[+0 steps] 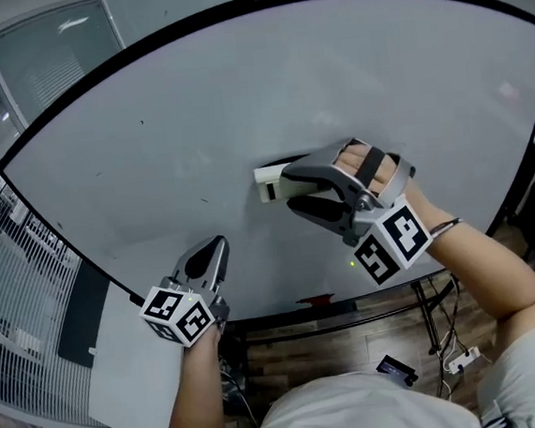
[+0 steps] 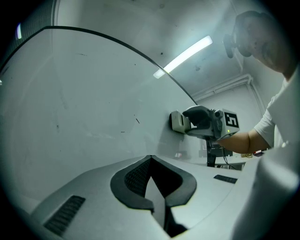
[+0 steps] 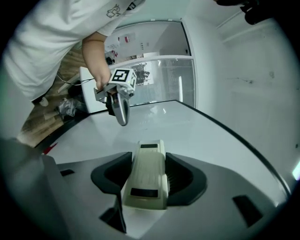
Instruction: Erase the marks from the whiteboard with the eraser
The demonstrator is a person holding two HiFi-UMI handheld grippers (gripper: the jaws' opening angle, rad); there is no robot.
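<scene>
At frame centre the right gripper (image 1: 293, 188) is clamping the eraser (image 1: 268, 182) flat against the whiteboard (image 1: 172, 105), apparently to wipe, while the left gripper (image 1: 208, 257) is idling closed and empty.

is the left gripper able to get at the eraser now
Probably not: the eraser is clamped by the right gripper against the whiteboard, and the left gripper sits apart, jaws together.

eraser (image 1: 266, 182) against whiteboard (image 1: 191, 103) centre | right gripper (image 1: 291, 189) at its right | left gripper (image 1: 209, 253) lower-left
</scene>
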